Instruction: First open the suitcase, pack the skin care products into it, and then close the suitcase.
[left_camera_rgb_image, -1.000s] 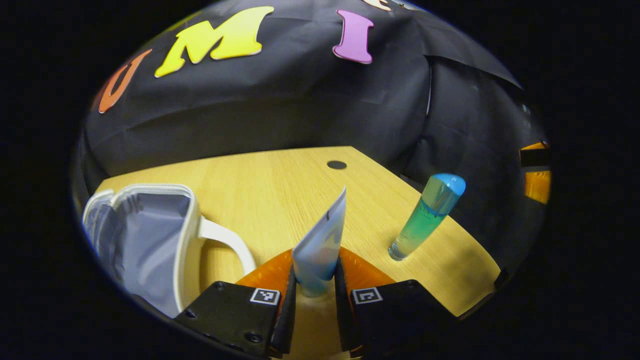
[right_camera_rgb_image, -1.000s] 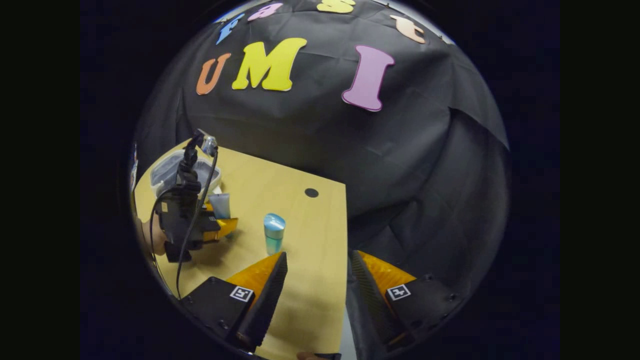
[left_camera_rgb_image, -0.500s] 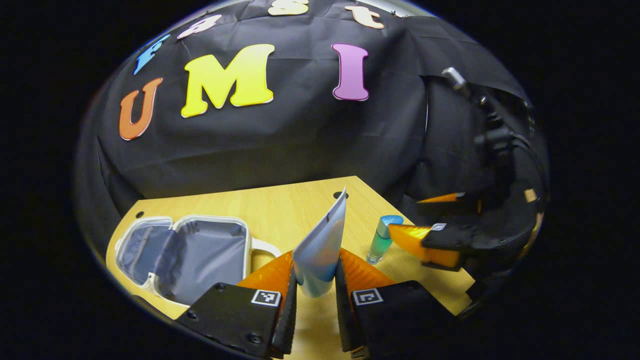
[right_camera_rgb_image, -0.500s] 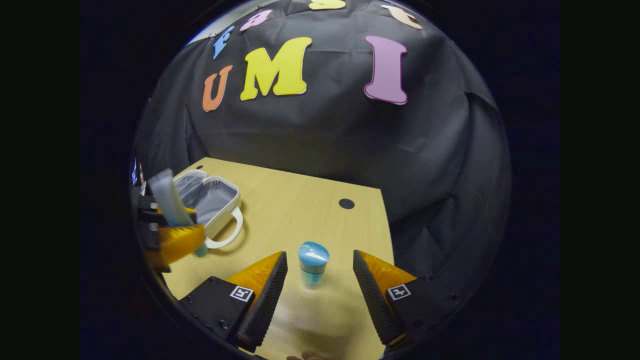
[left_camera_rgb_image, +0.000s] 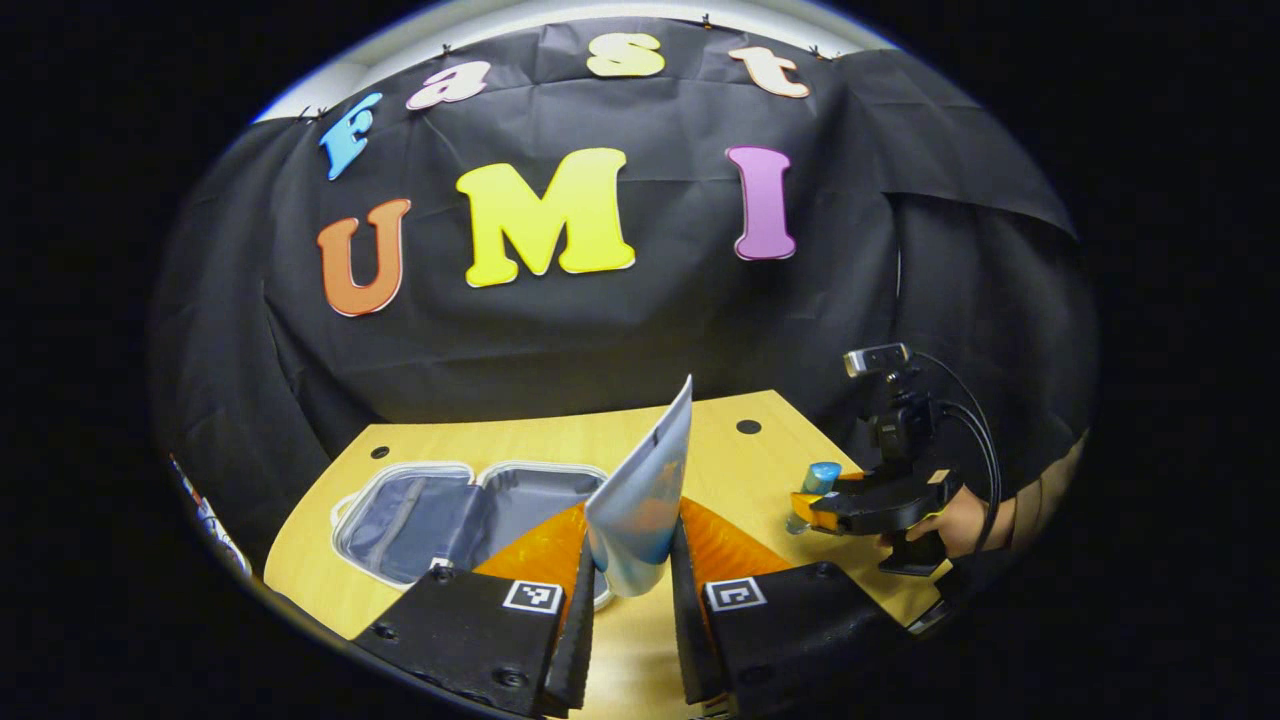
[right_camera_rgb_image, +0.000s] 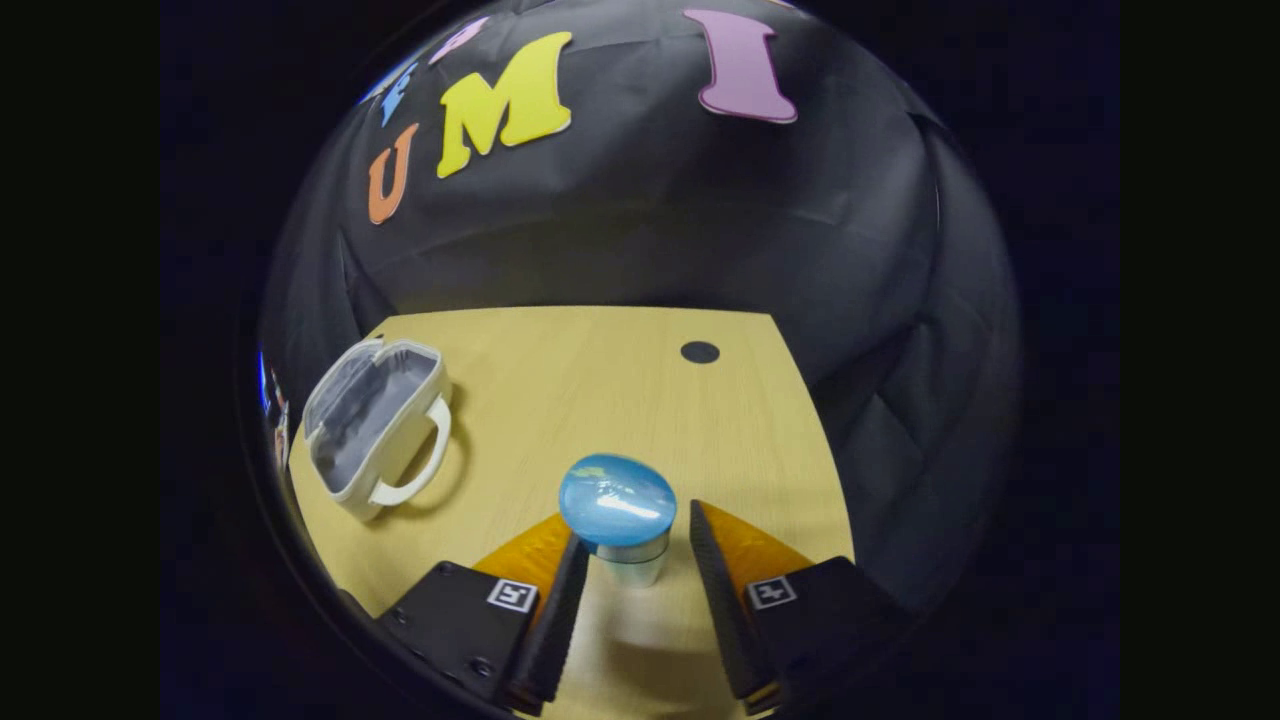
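Note:
My left gripper (left_camera_rgb_image: 630, 560) is shut on a white and blue tube (left_camera_rgb_image: 645, 480), which stands up between its fingers above the table. Below and ahead of it the small white suitcase (left_camera_rgb_image: 450, 500) lies open, showing its grey lining. In the right gripper view the suitcase (right_camera_rgb_image: 375, 430) sits at the left with its handle toward me. A bottle with a blue cap (right_camera_rgb_image: 617, 500) stands upright between the fingers of my right gripper (right_camera_rgb_image: 635, 530), which is open, with a gap on the right side. The left gripper view shows that right gripper (left_camera_rgb_image: 815, 505) at the bottle (left_camera_rgb_image: 818, 480).
The wooden table (right_camera_rgb_image: 600, 380) has a dark round hole (right_camera_rgb_image: 700, 352) near its far edge. A hand (left_camera_rgb_image: 960, 520) holds the right gripper at the table's right edge. Black cloth walls close the booth behind and to the right.
My left gripper has lifted and drawn back with the tube, and the open suitcase now lies below it. My right gripper moved forward around the bottle and its fingers narrowed.

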